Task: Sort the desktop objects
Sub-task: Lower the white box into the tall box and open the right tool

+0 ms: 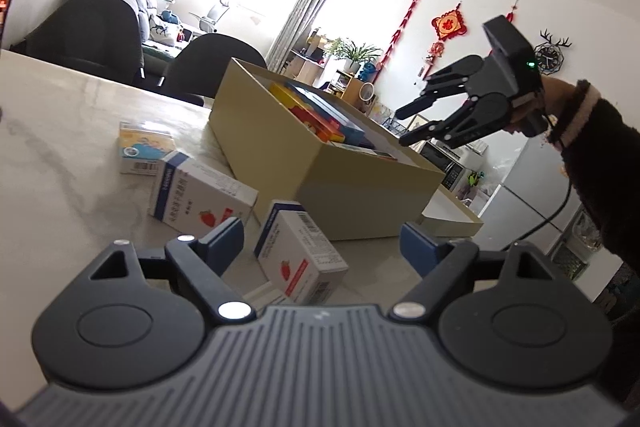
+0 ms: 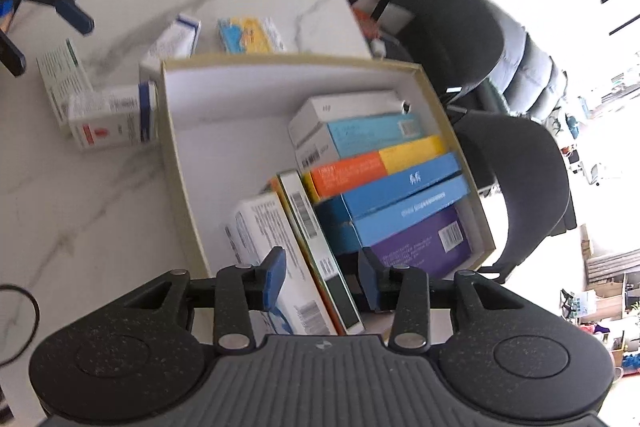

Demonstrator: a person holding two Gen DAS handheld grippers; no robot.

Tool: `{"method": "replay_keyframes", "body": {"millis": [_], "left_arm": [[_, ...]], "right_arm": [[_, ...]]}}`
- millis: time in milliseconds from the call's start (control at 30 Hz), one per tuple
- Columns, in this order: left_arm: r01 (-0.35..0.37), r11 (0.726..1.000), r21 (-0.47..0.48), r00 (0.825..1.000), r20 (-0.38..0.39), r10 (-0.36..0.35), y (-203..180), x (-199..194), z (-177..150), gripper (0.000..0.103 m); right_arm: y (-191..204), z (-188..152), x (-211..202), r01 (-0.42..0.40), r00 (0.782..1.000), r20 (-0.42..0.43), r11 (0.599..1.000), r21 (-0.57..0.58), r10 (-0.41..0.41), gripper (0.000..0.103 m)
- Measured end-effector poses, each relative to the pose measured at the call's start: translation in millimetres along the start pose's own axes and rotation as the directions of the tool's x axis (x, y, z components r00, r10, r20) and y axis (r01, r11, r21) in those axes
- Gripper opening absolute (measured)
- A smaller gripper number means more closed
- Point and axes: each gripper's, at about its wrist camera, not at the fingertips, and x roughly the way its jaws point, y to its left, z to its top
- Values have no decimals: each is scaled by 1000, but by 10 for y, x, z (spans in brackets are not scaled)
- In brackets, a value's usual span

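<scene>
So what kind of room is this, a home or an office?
Most likely a home, an open living and dining area: a marble-look table with dark chairs, a sofa by the bright window, and red knot decorations on the wall.

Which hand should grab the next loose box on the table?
Left, probably. The left gripper is open, low over the table, with a strawberry-marked box right ahead. The right gripper is over the big box, empty.
</scene>
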Motion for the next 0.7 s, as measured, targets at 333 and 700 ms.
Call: {"method": "replay_keyframes", "body": {"millis": [333,700], "left_arm": [[-30,992,126,994,-101,43,43,-59,-29,94],[-37,971,238,968,-233,94,210,43,-143,94]], "right_arm": [[248,-35,-263,22,993,114,998,52,-28,57],[483,-154,-467,11,970,237,990,142,-45,76]]}}
